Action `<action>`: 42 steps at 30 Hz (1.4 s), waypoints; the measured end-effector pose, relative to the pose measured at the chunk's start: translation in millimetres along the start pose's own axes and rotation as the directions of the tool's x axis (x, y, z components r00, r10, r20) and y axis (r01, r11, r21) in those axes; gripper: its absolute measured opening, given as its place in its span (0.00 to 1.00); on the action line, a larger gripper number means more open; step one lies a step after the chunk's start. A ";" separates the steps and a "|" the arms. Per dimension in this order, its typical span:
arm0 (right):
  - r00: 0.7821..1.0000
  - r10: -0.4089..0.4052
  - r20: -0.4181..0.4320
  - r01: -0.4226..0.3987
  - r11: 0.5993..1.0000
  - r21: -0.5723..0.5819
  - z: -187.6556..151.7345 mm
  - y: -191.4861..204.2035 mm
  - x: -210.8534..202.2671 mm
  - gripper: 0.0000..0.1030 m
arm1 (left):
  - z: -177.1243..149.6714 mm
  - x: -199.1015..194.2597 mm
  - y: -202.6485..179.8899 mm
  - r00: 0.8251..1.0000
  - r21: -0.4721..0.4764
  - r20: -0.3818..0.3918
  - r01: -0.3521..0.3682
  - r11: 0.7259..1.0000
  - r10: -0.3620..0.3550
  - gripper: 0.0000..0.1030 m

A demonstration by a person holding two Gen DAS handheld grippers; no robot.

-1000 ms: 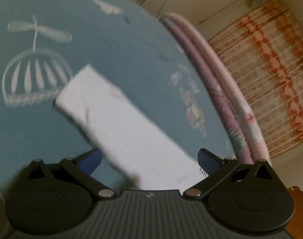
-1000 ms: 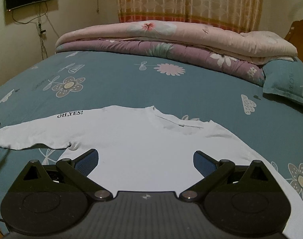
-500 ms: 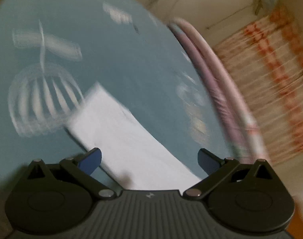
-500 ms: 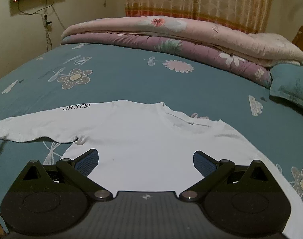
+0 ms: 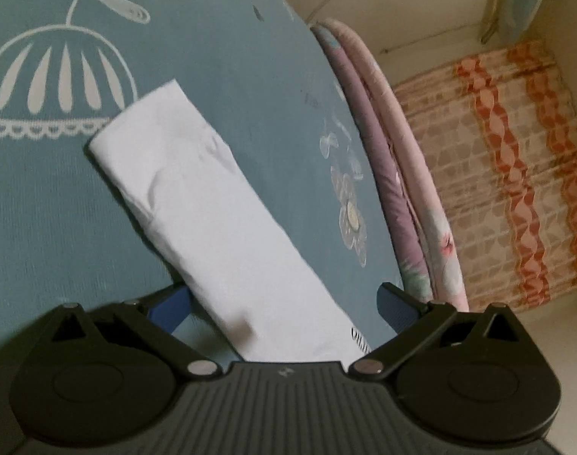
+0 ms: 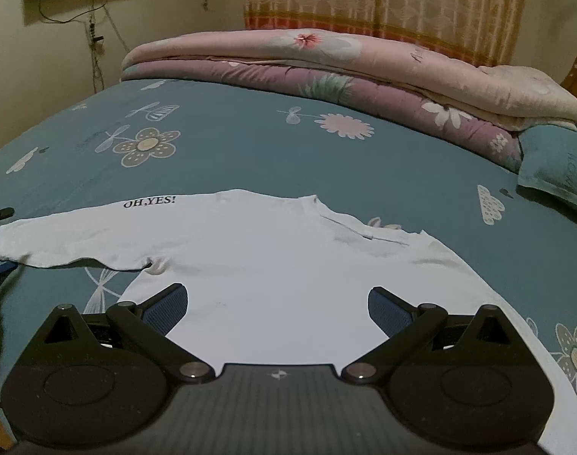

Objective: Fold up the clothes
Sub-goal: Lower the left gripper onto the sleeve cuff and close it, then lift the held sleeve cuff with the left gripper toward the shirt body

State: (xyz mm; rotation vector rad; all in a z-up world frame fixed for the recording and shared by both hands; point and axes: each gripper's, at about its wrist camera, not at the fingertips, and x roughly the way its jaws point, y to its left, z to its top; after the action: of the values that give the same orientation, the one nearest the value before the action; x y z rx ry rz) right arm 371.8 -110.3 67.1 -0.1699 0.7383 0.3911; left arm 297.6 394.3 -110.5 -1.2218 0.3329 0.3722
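White T-shirt spread flat on the bed, first fold not yet made

The T-shirt (image 6: 273, 265), thin soft cotton printed "OH,YES!", lies smooth on the teal flowered bedsheet (image 6: 250, 144), one sleeve (image 5: 212, 212) stretched out as a long flat strip; the left gripper (image 5: 284, 303) hangs released over that sleeve and the right gripper (image 6: 277, 303) spreads wide, grasping nothing, above the shirt body. Judging by this, the sleeve fold comes first: the left pads need to pinch the cuff end and carry it inward across the chest, keeping the limp cloth from bunching. Folded quilts (image 6: 326, 60) lie stacked behind
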 end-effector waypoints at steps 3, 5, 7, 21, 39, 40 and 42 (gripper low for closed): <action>1.000 -0.007 -0.002 0.007 1.000 0.000 -0.5 -1.4 -0.1 1.00 | 6.7 2.1 -1.6 0.999 0.045 0.049 -0.019 0.999 0.017 0.99; 1.000 -0.010 -0.004 0.010 1.000 -0.003 -0.7 -1.7 0.5 1.00 | 11.6 4.9 -2.6 0.996 0.065 0.082 -0.031 0.997 0.025 0.99; 1.000 -0.009 -0.008 0.009 1.000 -0.002 -0.7 -1.5 2.0 1.00 | 11.2 6.2 -2.8 0.994 0.062 0.102 -0.034 0.997 0.028 0.99; 0.987 0.116 -0.108 -0.109 0.992 0.067 -15.0 7.2 29.0 1.00 | -0.9 18.1 -15.3 0.990 0.148 0.143 -0.011 0.989 -0.011 0.99; 0.979 0.142 -0.147 -0.131 0.988 0.078 -21.3 14.5 36.0 1.00 | 5.2 40.7 -48.8 0.995 0.199 0.070 0.062 0.978 -0.078 0.99; 0.978 0.143 -0.152 -0.132 0.988 0.081 -21.7 14.4 36.8 1.00 | 6.7 39.3 -54.2 0.994 0.211 0.067 0.067 0.975 -0.083 0.99; 0.976 0.146 -0.161 -0.134 0.988 0.082 -23.2 14.8 38.7 1.00 | 8.6 36.7 -65.6 0.994 0.242 0.059 0.073 0.968 -0.090 0.99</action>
State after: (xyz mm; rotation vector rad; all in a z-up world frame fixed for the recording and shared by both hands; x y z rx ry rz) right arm 377.4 -92.4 23.5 -0.0842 0.9317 0.4883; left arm 360.2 386.6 -68.7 -0.9802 0.2587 0.2935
